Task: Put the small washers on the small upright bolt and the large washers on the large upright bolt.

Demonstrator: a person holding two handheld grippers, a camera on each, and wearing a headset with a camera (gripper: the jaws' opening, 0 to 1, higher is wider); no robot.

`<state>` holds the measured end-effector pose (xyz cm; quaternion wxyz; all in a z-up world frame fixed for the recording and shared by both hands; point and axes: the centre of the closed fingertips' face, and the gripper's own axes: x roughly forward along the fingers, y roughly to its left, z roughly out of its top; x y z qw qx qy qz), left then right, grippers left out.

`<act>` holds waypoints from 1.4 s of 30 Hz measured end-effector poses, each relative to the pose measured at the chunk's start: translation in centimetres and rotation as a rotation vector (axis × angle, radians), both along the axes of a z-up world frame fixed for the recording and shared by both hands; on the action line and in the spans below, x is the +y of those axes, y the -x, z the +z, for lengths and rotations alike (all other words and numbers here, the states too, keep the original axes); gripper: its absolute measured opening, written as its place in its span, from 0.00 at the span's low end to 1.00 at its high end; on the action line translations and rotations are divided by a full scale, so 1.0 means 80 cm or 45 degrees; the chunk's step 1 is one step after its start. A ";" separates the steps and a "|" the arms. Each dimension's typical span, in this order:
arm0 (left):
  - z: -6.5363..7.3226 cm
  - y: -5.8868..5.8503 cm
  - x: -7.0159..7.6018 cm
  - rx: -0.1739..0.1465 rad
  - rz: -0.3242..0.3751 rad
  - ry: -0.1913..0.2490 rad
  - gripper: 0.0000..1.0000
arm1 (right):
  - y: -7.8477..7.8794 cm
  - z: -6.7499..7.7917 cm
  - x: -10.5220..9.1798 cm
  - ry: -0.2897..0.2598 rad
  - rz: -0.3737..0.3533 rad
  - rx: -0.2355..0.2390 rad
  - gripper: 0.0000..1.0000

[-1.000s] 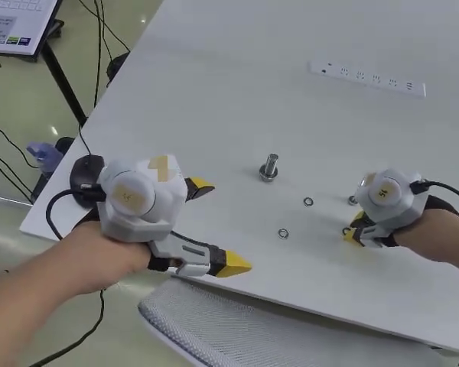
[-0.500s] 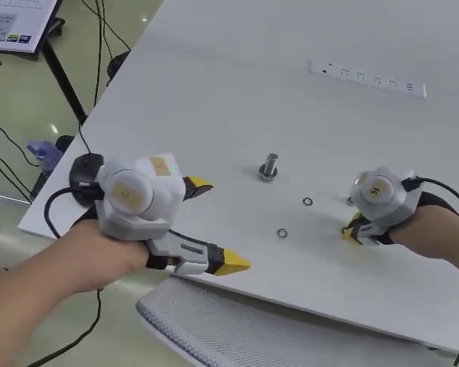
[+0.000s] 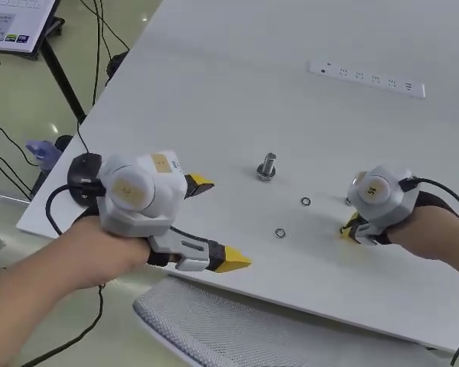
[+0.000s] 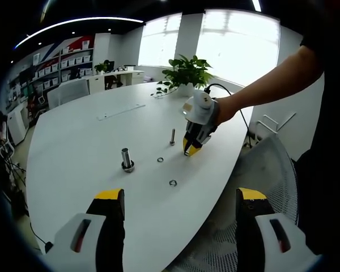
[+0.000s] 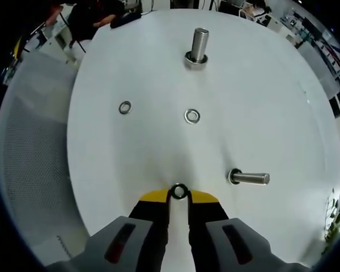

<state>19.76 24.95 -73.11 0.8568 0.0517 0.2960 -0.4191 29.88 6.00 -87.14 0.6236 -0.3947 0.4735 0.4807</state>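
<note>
Steel washer (image 5: pixel 179 191) is pinched edge-on at the tips of the right gripper (image 5: pixel 179 199), jaws nearly closed, near the small bolt (image 5: pixel 249 178). Left gripper (image 4: pixel 180 195) is held wide open and empty. Next move, as judged: the washer is to be lifted, centred over the bolt tip and released.

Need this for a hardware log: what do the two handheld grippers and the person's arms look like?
Both the left gripper and the right gripper have rounded pale grey housings with a round tan disc, black fingers, yellow tips, a black cable each. The left carries a tan tape patch. The forearms are bare below a black sleeve.
</note>
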 end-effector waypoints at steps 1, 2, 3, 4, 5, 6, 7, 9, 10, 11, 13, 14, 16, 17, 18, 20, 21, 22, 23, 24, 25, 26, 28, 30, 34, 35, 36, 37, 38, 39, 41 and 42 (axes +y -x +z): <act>-0.001 0.000 0.001 -0.001 -0.001 -0.003 0.80 | -0.001 0.000 0.000 -0.002 -0.002 0.000 0.12; -0.001 -0.001 0.001 -0.001 -0.002 -0.004 0.80 | -0.002 0.001 -0.001 -0.007 -0.013 0.004 0.12; -0.001 -0.001 0.001 -0.001 -0.002 -0.004 0.80 | -0.003 0.003 -0.002 -0.011 -0.019 0.004 0.12; -0.001 -0.001 0.001 -0.001 -0.002 -0.003 0.80 | -0.004 0.006 -0.002 -0.018 -0.028 0.006 0.12; -0.002 -0.002 0.001 -0.001 -0.001 -0.003 0.80 | -0.003 0.007 -0.003 -0.021 -0.037 0.017 0.12; -0.002 -0.002 0.001 -0.001 -0.002 -0.004 0.80 | -0.003 0.009 -0.004 -0.020 -0.035 0.016 0.12; -0.002 -0.003 0.001 -0.001 -0.002 -0.004 0.80 | -0.003 0.010 -0.005 -0.017 -0.032 0.014 0.12; -0.002 -0.004 0.001 -0.003 -0.004 -0.003 0.80 | -0.002 0.014 -0.009 -0.013 -0.033 0.022 0.12; -0.001 -0.005 0.000 -0.007 -0.003 0.000 0.80 | -0.002 0.016 -0.011 -0.011 -0.035 0.023 0.12; -0.001 -0.006 0.000 -0.007 -0.004 0.001 0.80 | -0.003 0.018 -0.014 -0.010 -0.039 0.021 0.12; 0.000 -0.007 -0.001 -0.012 -0.007 0.002 0.80 | -0.003 0.021 -0.018 -0.009 -0.051 0.026 0.12; 0.001 -0.008 -0.001 -0.013 -0.008 0.004 0.80 | -0.004 0.023 -0.021 -0.006 -0.053 0.023 0.12; 0.001 -0.009 -0.003 -0.013 -0.010 0.004 0.80 | -0.005 0.026 -0.026 -0.005 -0.064 0.019 0.12; 0.001 -0.009 -0.003 -0.015 -0.012 0.002 0.80 | -0.005 0.028 -0.028 -0.008 -0.070 0.020 0.12; 0.002 -0.010 -0.003 -0.017 -0.013 0.001 0.81 | -0.006 0.030 -0.031 -0.008 -0.073 0.017 0.12; 0.003 -0.010 -0.005 -0.018 -0.013 0.011 0.81 | -0.008 0.034 -0.037 -0.008 -0.078 0.013 0.12; 0.003 -0.011 -0.006 -0.015 -0.011 0.013 0.82 | -0.009 0.036 -0.039 -0.009 -0.080 0.012 0.12; 0.002 -0.011 -0.007 -0.016 -0.011 0.013 0.82 | -0.011 0.038 -0.042 -0.011 -0.087 0.009 0.12; 0.001 -0.013 -0.007 -0.015 -0.013 0.011 0.82 | -0.013 0.040 -0.044 -0.014 -0.091 0.003 0.12; 0.001 -0.013 -0.007 -0.013 -0.014 0.011 0.83 | -0.015 0.043 -0.046 -0.015 -0.093 0.000 0.12; 0.003 -0.013 -0.010 -0.013 -0.017 0.022 0.83 | -0.016 0.045 -0.047 -0.014 -0.091 -0.006 0.12; 0.005 -0.013 -0.012 -0.014 -0.017 0.032 0.83 | -0.018 0.046 -0.049 -0.009 -0.090 -0.009 0.12; 0.006 -0.013 -0.013 -0.012 -0.018 0.037 0.84 | -0.021 0.052 -0.050 -0.013 -0.088 -0.014 0.12; 0.005 -0.014 -0.014 -0.017 -0.024 0.022 0.85 | -0.024 0.059 -0.048 -0.020 -0.083 -0.021 0.12; 0.005 -0.016 -0.015 -0.019 -0.020 0.021 0.86 | -0.033 0.065 -0.047 -0.017 -0.077 -0.029 0.12; 0.005 -0.016 -0.016 -0.019 -0.019 0.022 0.86 | -0.036 0.067 -0.046 -0.019 -0.078 -0.032 0.12; 0.004 -0.017 -0.016 -0.019 -0.020 0.021 0.86 | -0.038 0.069 -0.045 -0.025 -0.083 -0.032 0.12; 0.003 -0.017 -0.017 -0.019 -0.020 0.019 0.87 | -0.040 0.071 -0.043 -0.034 -0.087 -0.033 0.12; 0.002 -0.017 -0.017 -0.020 -0.020 0.015 0.87 | -0.042 0.072 -0.042 -0.037 -0.088 -0.035 0.12; 0.002 -0.017 -0.018 -0.022 -0.019 0.012 0.88 | -0.043 0.073 -0.041 -0.039 -0.087 -0.038 0.12; 0.001 -0.017 -0.019 -0.018 -0.015 0.012 0.89 | -0.046 0.076 -0.038 -0.043 -0.081 -0.041 0.12; 0.000 -0.016 -0.019 -0.016 -0.015 0.008 0.89 | -0.048 0.078 -0.036 -0.044 -0.075 -0.045 0.12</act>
